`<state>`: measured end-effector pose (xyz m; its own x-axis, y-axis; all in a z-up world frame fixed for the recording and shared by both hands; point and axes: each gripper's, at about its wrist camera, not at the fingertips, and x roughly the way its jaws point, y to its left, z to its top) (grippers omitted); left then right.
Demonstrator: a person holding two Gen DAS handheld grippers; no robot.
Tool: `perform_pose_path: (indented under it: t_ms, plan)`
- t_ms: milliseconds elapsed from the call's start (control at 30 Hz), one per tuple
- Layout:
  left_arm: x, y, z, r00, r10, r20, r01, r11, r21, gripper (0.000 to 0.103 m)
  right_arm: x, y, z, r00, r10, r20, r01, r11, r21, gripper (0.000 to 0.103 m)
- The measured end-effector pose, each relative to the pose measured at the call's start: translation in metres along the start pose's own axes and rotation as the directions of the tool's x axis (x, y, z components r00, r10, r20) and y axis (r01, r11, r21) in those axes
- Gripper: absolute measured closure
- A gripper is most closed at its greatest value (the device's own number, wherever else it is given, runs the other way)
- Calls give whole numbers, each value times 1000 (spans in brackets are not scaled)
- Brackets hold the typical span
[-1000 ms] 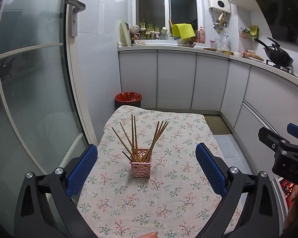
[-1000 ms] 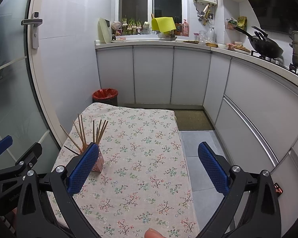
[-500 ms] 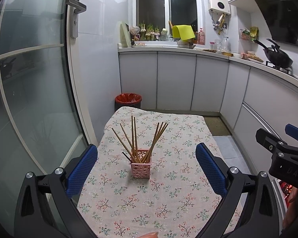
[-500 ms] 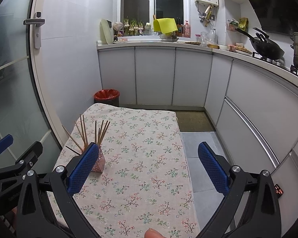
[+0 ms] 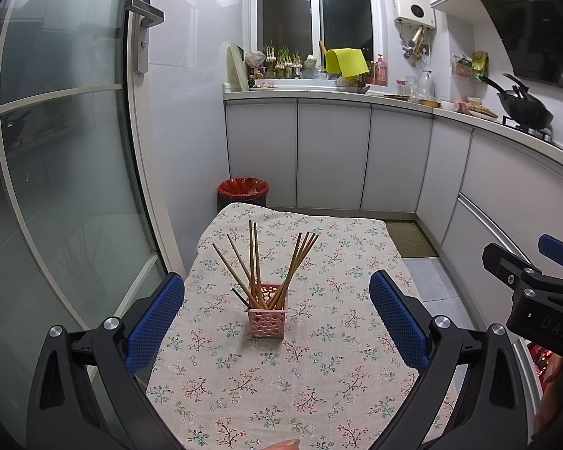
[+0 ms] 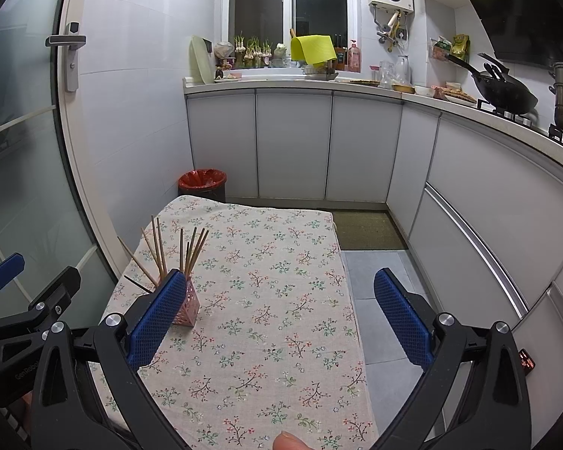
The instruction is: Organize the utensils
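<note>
A small pink perforated holder point(image 5: 266, 314) stands on the floral tablecloth point(image 5: 319, 356) with several wooden chopsticks point(image 5: 255, 262) fanned upright in it. My left gripper point(image 5: 277, 322) is open and empty, held back from the holder, which sits between its blue pads point(image 5: 154, 322). In the right wrist view the holder point(image 6: 189, 305) is partly hidden behind the left pad point(image 6: 155, 318) of my right gripper point(image 6: 281, 318), which is open and empty over the table's right half. The chopsticks point(image 6: 172, 255) rise above that pad.
A red-lined bin point(image 5: 243, 192) stands on the floor past the table's far end. A glass door point(image 5: 56, 187) runs along the left. White cabinets point(image 5: 330, 157) and a counter with a wok point(image 5: 525, 110) wrap the back and right. The table's right edge point(image 6: 351, 300) drops to grey floor tiles.
Both grippers have drawn back slightly and tilted a little; the holder sits a bit farther off in both views. Nothing was taken or released.
</note>
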<state>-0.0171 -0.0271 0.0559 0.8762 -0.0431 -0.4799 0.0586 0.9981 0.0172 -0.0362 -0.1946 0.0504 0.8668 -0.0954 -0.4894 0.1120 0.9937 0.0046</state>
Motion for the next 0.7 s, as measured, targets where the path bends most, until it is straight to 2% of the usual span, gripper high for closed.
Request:
perform_pose_path:
  t_ms: [700]
  plan:
    - [6,6,4,1000,-6,-8,6,1000,-9,7,-1,1,1,1000,6,2,-6,1000,-4,7]
